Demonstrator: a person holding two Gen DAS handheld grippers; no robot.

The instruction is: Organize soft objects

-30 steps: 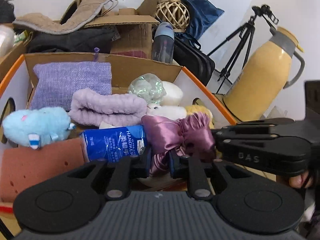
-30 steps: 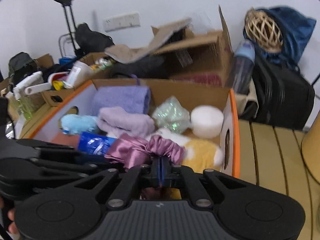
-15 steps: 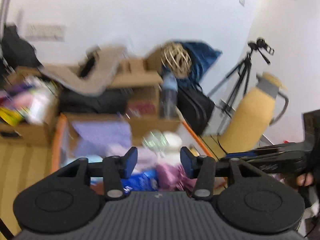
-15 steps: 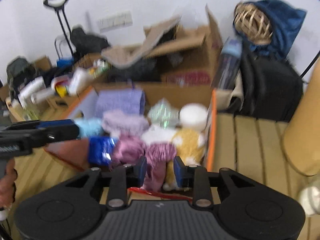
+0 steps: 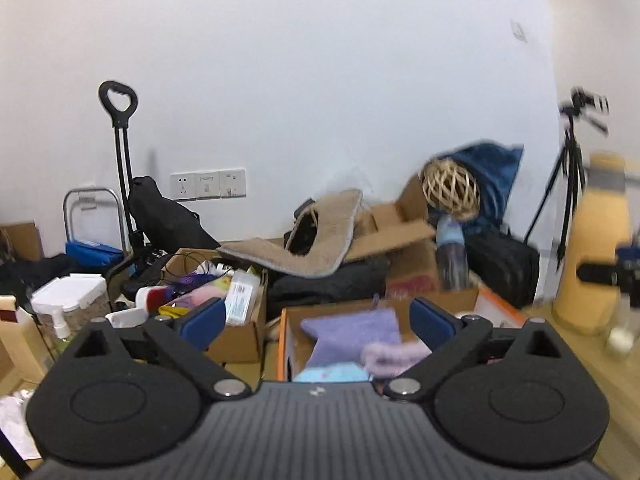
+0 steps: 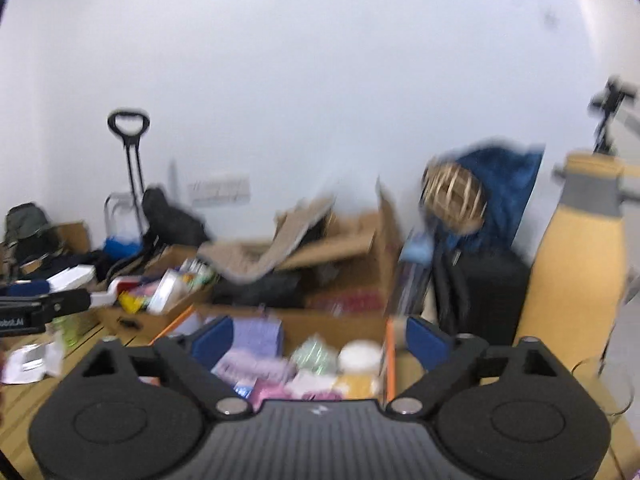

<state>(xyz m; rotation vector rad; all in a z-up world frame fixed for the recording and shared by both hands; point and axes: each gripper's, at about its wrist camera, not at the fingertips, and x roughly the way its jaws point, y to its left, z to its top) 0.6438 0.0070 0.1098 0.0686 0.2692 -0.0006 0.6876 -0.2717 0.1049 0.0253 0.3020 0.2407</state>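
Both grippers had let go of the pink satin scrunchie point(image 6: 276, 391), now lying in the orange-edged cardboard box point(image 6: 390, 356) among the soft items. The left gripper point(image 5: 316, 322) and right gripper point(image 6: 318, 338), jaws opening wide and empty, had lifted clear, suggesting that placement was finished.

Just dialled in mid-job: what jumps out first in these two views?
Both grippers, left and right, fill the foreground, their jaws opening with nothing between them. Just beyond sits an orange-edged cardboard box packed with soft things, a purple cloth at its back. A tall yellow flask stands at right.
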